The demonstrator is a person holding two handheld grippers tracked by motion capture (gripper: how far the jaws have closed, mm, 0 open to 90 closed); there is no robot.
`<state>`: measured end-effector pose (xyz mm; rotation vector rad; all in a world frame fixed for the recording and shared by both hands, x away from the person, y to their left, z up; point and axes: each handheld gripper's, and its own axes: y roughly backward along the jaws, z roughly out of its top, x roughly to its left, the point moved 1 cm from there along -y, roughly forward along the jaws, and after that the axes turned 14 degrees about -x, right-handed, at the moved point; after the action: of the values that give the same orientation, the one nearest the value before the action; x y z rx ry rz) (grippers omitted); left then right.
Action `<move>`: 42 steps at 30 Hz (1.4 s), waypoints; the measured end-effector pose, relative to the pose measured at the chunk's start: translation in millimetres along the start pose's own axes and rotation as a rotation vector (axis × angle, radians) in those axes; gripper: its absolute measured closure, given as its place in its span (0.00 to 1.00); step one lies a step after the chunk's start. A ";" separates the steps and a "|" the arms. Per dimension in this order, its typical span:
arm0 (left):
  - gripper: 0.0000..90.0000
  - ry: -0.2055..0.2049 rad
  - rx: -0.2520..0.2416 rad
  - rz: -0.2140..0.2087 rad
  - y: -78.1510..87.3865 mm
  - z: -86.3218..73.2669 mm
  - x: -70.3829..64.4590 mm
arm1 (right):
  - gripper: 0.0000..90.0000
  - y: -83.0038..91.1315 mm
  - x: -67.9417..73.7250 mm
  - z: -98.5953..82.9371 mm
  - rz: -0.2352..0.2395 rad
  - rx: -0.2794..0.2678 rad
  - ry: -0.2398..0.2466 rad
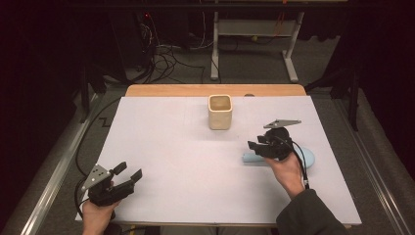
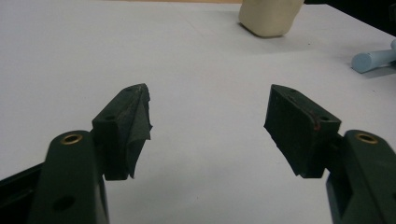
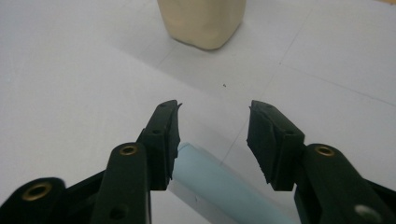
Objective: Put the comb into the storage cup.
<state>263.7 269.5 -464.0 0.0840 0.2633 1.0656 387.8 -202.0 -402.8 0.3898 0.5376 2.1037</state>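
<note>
A cream square cup [image 1: 220,111] stands upright toward the back of the white table [image 1: 186,156]; it is seen too in the left gripper view [image 2: 269,17] and the right gripper view [image 3: 201,21]. A pale blue utensil [image 1: 254,157] lies flat at the right, its handle end pointing left. My right gripper [image 1: 255,145] hovers open just over that handle, which lies between the jaws [image 3: 219,184] without touching them. My left gripper [image 1: 128,171] is open near the front left corner, nothing between its jaws [image 2: 208,123]; the blue handle [image 2: 373,59] shows far right.
A wooden strip [image 1: 215,90] borders the table's far edge. Beyond it stand a white desk frame [image 1: 254,44] and tangled cables [image 1: 166,54] on the floor. Dark curtains close in both sides.
</note>
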 end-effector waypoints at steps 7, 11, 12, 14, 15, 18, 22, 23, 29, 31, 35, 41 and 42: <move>0.35 0.001 -0.001 -0.001 0.1 0.1 -0.5 | 0.72 -12.1 -2.1 5.5 -0.006 0.093 0.000; 0.35 -0.001 0.002 -0.004 -0.1 0.0 -0.5 | 0.81 -21.1 -4.0 7.8 -0.007 0.156 0.000; 0.35 -0.001 0.002 -0.004 -0.2 0.0 -0.5 | 0.81 -21.1 -4.0 7.8 -0.007 0.156 0.000; 0.35 0.000 0.002 -0.004 -0.2 0.0 -0.5 | 0.84 -24.9 -4.1 8.4 -0.011 0.180 0.003; 0.35 0.000 0.002 -0.004 -0.2 -0.1 -0.5 | 0.86 -26.9 -4.1 8.6 -0.012 0.189 0.002; 0.35 0.001 0.002 -0.005 -0.2 -0.1 -0.6 | 0.90 -32.6 -4.8 8.9 -0.018 0.218 0.006; 0.35 0.001 0.002 -0.008 -0.5 -0.2 -0.8 | 0.93 -39.8 -5.7 9.4 -0.028 0.261 0.006; 0.35 0.001 0.003 -0.008 -0.6 -0.2 -0.9 | 0.94 -41.0 -6.1 9.4 -0.029 0.268 0.007; 0.35 0.003 0.001 -0.007 -0.3 -0.1 -0.7 | 0.98 -47.9 -6.6 9.3 -0.032 0.313 0.005; 0.35 0.003 0.001 -0.008 -0.3 -0.1 -0.8 | 0.99 -49.2 -5.8 8.7 -0.032 0.328 -0.003; 0.35 0.003 0.002 -0.007 -0.2 -0.1 -0.6 | 0.99 -51.6 -5.7 6.2 -0.028 0.348 -0.006; 0.35 0.001 0.001 -0.006 -0.1 -0.1 -0.6 | 1.00 -54.1 -3.5 3.1 -0.011 0.373 -0.009; 0.35 0.001 0.001 -0.006 -0.1 -0.1 -0.6 | 1.00 -54.7 -2.8 2.1 -0.010 0.382 -0.009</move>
<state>263.5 268.9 -464.0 0.0834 0.2649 1.0596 428.6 -176.6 -429.2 0.6095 0.9380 1.9854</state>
